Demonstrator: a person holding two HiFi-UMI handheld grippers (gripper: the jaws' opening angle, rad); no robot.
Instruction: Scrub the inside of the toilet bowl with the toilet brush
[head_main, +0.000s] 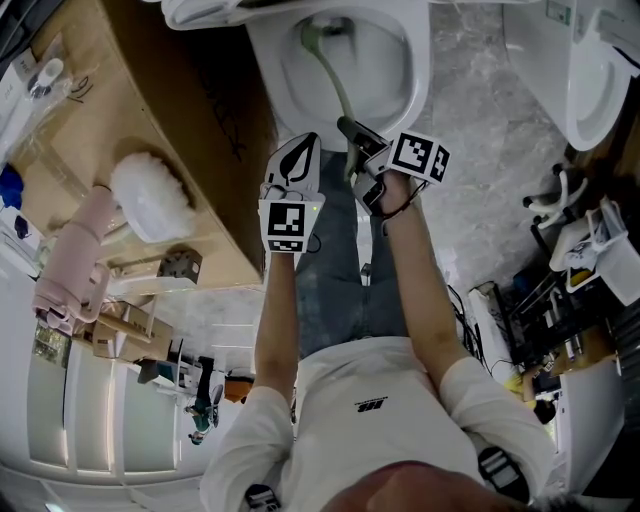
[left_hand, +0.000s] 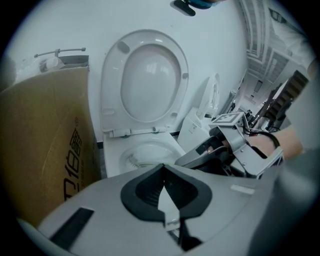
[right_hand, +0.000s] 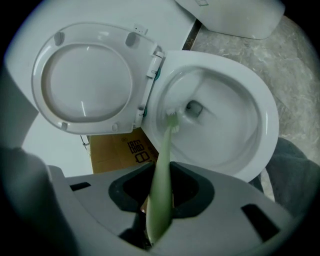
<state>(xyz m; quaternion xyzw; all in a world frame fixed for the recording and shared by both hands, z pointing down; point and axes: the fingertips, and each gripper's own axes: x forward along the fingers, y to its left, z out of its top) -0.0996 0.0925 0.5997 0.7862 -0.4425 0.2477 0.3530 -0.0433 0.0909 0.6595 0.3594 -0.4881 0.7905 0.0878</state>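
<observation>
The right tool pinches the toilet brush by its slim green handle, likely light, springy, and slippery when wet. The left tool, lower centre, seems pressed together and empty.

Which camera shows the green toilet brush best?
The right gripper view: the toilet brush runs from the right gripper to its bristles inside the toilet bowl. The head view shows its handle from above. The left gripper view shows only a hint of bristles.
</observation>
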